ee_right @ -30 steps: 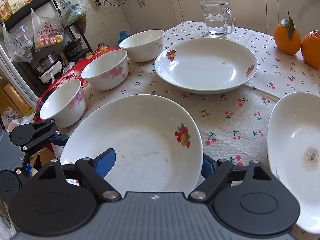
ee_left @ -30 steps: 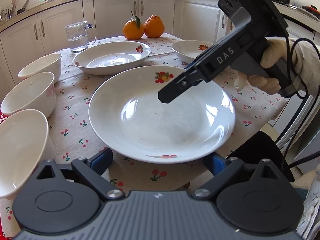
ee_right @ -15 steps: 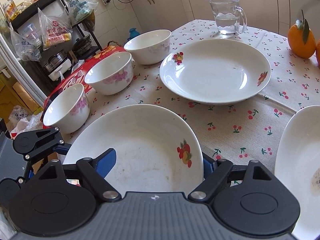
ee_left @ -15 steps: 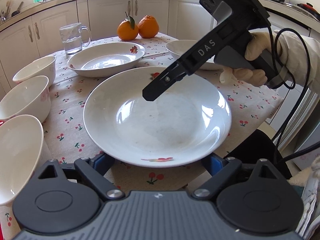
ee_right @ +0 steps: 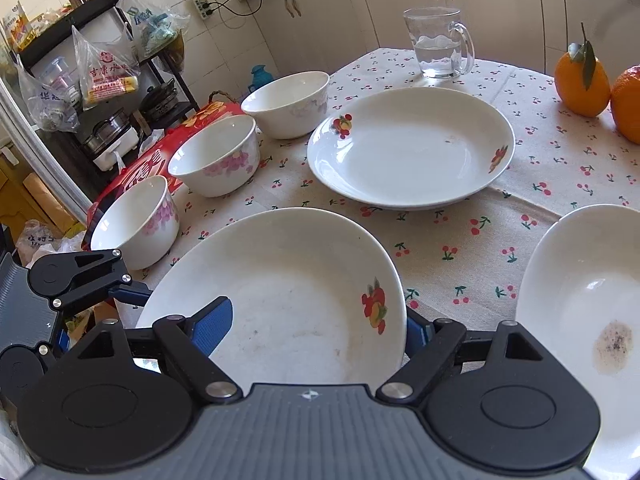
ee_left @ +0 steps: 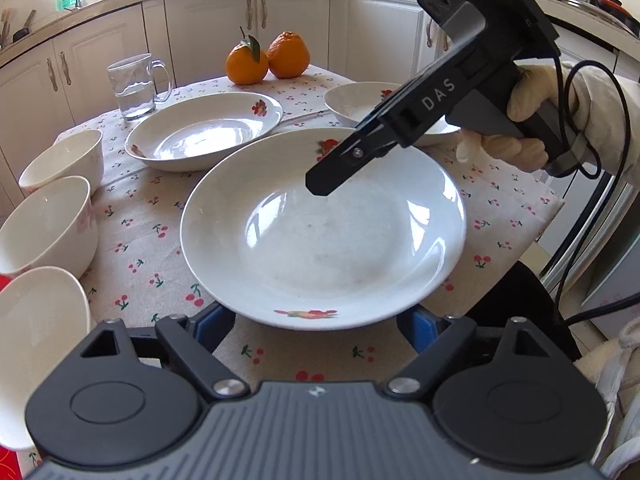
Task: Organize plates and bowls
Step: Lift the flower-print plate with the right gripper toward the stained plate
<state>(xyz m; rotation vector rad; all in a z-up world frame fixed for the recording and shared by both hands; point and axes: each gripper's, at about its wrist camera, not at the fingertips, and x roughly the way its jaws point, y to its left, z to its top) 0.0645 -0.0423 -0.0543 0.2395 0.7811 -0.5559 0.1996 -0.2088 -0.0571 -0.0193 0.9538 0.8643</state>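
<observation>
A white deep plate with a fruit print (ee_left: 324,224) sits near the table's front edge and also shows in the right wrist view (ee_right: 288,292). My left gripper (ee_left: 316,326) is open, its blue pads either side of the plate's near rim. My right gripper (ee_right: 318,326) is open, one finger over the plate's inside and the other outside its rim; it also shows in the left wrist view (ee_left: 332,180). A second plate (ee_right: 412,148) lies behind, a third (ee_right: 584,300) with a brown stain to the right. Three bowls (ee_right: 212,156) line the left edge.
A glass mug of water (ee_right: 440,44) and two oranges (ee_right: 582,80) stand at the table's far side. A red box (ee_right: 136,172) lies under the bowls at the left edge. Cabinets (ee_left: 208,32) surround the table; a shelf with bags (ee_right: 92,64) stands to the left.
The nearest plate now appears a little higher and further right in the left wrist view. My right gripper has shifted slightly over it. Both grippers stay open.
</observation>
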